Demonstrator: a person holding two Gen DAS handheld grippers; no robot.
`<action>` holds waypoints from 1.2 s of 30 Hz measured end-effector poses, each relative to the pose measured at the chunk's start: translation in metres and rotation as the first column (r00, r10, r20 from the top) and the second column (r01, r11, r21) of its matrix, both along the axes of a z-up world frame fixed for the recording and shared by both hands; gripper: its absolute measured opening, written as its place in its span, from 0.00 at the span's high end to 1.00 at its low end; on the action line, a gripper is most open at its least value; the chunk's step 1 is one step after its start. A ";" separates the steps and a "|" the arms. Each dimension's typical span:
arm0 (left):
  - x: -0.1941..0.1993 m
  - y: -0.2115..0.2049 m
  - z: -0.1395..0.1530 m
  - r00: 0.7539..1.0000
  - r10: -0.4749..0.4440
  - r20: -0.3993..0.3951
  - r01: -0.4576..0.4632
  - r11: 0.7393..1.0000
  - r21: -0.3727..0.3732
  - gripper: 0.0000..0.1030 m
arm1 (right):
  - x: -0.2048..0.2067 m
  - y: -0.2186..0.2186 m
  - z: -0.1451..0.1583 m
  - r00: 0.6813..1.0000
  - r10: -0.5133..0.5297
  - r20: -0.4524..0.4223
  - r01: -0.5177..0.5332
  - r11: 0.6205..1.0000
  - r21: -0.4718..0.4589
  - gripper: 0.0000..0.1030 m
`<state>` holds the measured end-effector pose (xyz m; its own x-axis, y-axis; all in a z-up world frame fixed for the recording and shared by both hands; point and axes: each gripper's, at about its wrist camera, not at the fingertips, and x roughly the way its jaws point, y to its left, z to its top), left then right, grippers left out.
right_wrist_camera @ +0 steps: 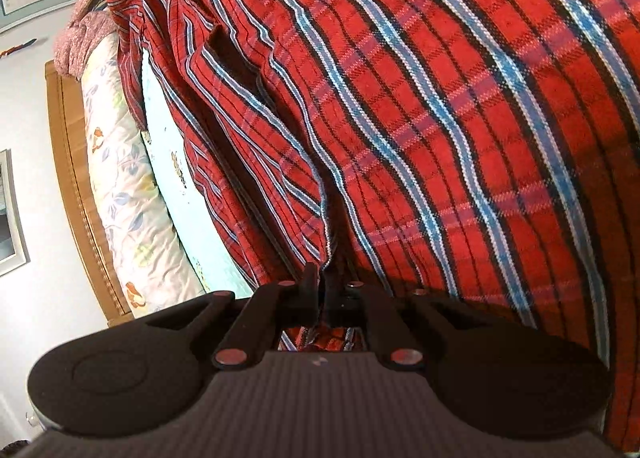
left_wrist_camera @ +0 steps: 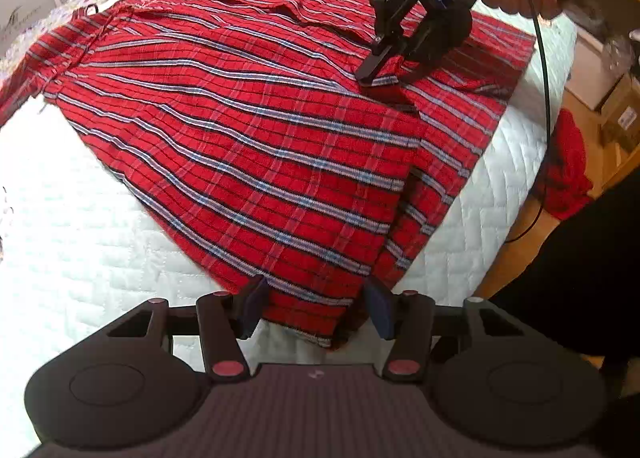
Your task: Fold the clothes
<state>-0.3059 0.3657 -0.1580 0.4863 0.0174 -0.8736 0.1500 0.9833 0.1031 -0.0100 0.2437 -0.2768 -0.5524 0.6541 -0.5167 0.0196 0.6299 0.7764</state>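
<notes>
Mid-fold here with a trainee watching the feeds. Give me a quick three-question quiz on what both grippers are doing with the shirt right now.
1. True or false: the left gripper is shut on the red plaid shirt.
2. Which gripper pinches a fold of the shirt? A) left B) right C) neither
3. Fill in: the shirt lies on a white quilted ____.

Key:
1. False. Its fingers stand apart on either side of the near corner.
2. B. The right gripper has its fingers closed on cloth, as both views show.
3. Bed cover.

white quilted bed [left_wrist_camera: 100, 226], wooden headboard [right_wrist_camera: 72, 162] (floral bedding [right_wrist_camera: 120, 194]), cardboard boxes [left_wrist_camera: 624, 114].
</notes>
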 end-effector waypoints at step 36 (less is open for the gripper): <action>-0.028 0.009 0.011 0.953 0.290 0.081 -0.297 0.952 0.079 0.72 | 0.004 -0.016 0.007 0.996 0.089 -0.030 -0.089 0.996 0.029 0.95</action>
